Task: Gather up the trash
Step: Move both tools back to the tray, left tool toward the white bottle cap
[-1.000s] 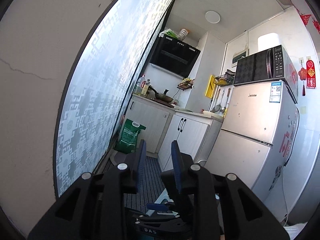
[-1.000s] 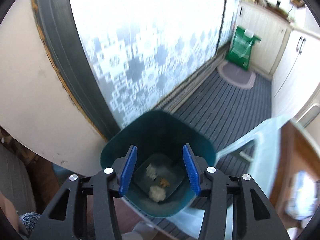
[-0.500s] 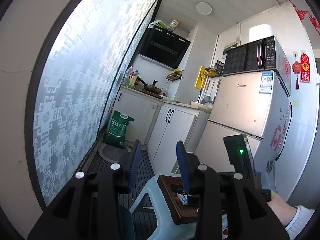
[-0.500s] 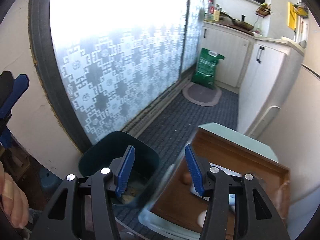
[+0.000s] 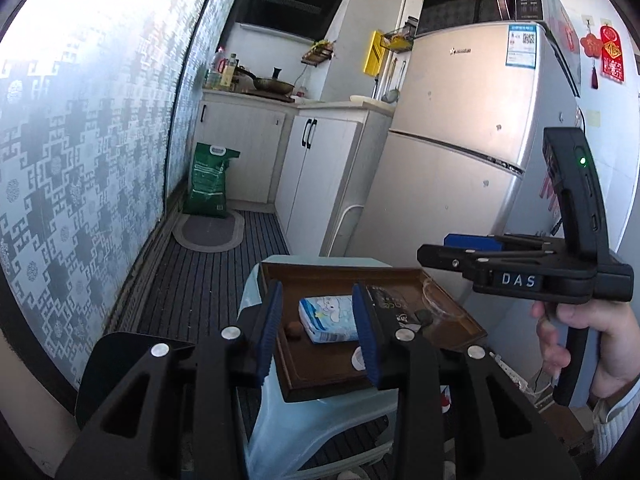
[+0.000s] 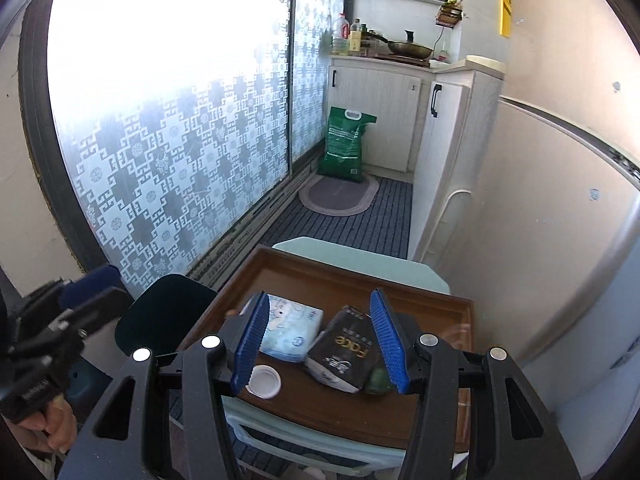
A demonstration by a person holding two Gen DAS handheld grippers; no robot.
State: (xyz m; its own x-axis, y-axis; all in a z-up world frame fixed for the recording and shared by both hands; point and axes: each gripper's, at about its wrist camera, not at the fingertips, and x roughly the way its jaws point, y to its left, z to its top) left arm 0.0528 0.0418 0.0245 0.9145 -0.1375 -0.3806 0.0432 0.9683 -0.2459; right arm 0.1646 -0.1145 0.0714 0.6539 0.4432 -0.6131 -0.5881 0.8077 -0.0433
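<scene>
The fridge [image 5: 460, 128] is the biggest thing here, tall, smooth and cream, on the right. On the left is a wide glass door [image 6: 168, 120] with a frosted square pattern. At the far end are white cupboards [image 6: 384, 116], a green sack [image 6: 346, 144] and an oval grey mat [image 6: 340, 194] on the dark ribbed floor.

A second ago the right camera looked straight down into the dark green bin [image 6: 168, 312]. Now that camera has swung up and to the right, and the bin sits at the near left, just beside the stool. The left camera looked up at the kitchen wall before; now it has tipped down and shows the stool too.

The pale green plastic stool [image 6: 360, 258] carries a flat brown wooden tray [image 6: 340, 284] with a raised rim. The trash lies on the tray. There is a soft blue and white tissue pack [image 6: 292, 328], and right of it a shiny black packet [image 6: 346, 346] touching the pack. A round white cap [image 6: 264, 380] lies nearer, and a small dark green lump [image 6: 376, 380] is blurred. A small brown ball [image 5: 294, 330] lies left of the tissue pack.

The right tongs [image 6: 322, 344] are wide open above the tray, with the pack and the packet seen between the ribbed blue pads. The left tongs [image 5: 318, 332] are open too, holding nothing, with the tissue pack between them.
</scene>
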